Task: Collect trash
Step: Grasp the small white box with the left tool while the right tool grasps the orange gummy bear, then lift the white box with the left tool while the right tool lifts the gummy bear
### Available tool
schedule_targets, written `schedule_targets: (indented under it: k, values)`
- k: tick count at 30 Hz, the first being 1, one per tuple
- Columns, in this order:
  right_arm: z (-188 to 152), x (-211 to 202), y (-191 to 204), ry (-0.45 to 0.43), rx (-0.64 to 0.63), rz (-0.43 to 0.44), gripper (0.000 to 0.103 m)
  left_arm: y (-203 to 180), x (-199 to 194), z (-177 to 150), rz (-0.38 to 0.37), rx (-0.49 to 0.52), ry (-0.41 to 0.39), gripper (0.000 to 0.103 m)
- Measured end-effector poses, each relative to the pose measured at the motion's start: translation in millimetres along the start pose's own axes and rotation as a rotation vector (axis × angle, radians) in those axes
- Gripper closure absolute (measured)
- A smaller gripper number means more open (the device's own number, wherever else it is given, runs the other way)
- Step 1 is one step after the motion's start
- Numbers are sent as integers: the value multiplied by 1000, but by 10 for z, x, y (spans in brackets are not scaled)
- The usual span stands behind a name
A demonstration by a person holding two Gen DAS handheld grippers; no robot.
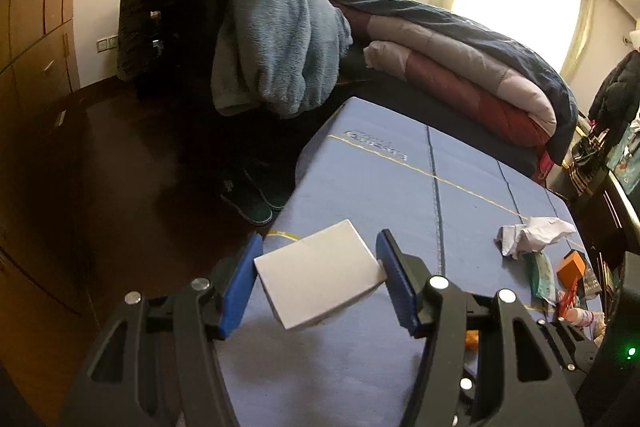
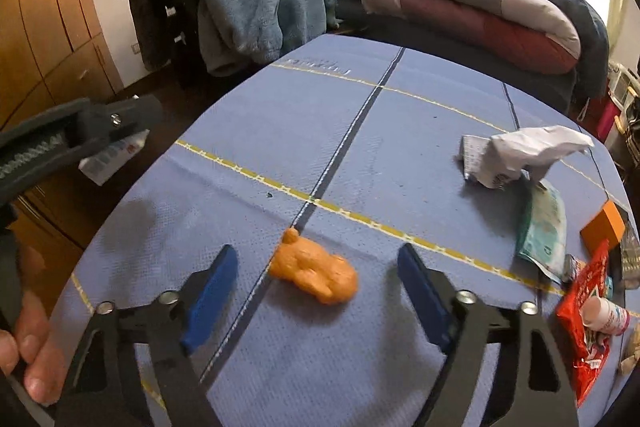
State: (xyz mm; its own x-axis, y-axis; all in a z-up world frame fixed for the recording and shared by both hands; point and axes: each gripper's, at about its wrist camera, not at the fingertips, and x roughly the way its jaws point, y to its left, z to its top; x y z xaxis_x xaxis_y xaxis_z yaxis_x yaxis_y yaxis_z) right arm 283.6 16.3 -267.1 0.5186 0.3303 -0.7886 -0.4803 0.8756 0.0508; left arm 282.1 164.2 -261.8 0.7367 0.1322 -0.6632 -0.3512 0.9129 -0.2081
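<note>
My left gripper (image 1: 320,255) is shut on a small white box (image 1: 320,273) and holds it above the left edge of the blue table (image 1: 360,167); the box also shows in the right wrist view (image 2: 112,157), held at the far left. My right gripper (image 2: 316,267) is open, its fingers on either side of an orange bear-shaped toy (image 2: 314,273) lying on the table (image 2: 320,107). Crumpled white paper (image 2: 516,155) lies at the right, also in the left wrist view (image 1: 528,235). A green packet (image 2: 540,235), a red wrapper (image 2: 588,323) and a small white bottle (image 2: 604,315) lie near the right edge.
An orange box (image 2: 604,227) sits at the table's right edge. A folded quilt (image 2: 480,7) lies on the bed behind the table. A blue fleece (image 1: 276,43) and dark coats hang at back left. Dark shoes (image 1: 256,203) stand on the wooden floor.
</note>
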Motion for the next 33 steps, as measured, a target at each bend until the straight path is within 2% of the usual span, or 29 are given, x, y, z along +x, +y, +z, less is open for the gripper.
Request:
schedule_targets:
  k: [2, 4, 6, 16, 25, 33]
  values:
    - [3, 17, 24, 4, -11, -15, 32, 43, 1, -5, 3, -6, 2, 43]
    - [-2, -4, 10, -2, -8, -5, 53, 58, 5, -10, 4, -10, 6, 43]
    - [6, -17, -1, 3, -10, -3, 63, 62, 2, -12, 6, -12, 7, 43]
    - [-128, -298, -242, -10, 53, 10, 63, -194, -154, -4, -23, 29, -9, 43]
    - [-265, -692, -644, -51, 133, -5, 63, -761, -399, -33, -86, 118, -38, 43]
    - [-477, -1134, -1119, -108, 213, -66, 62, -1410, -630, -143, -171, 215, -59, 43]
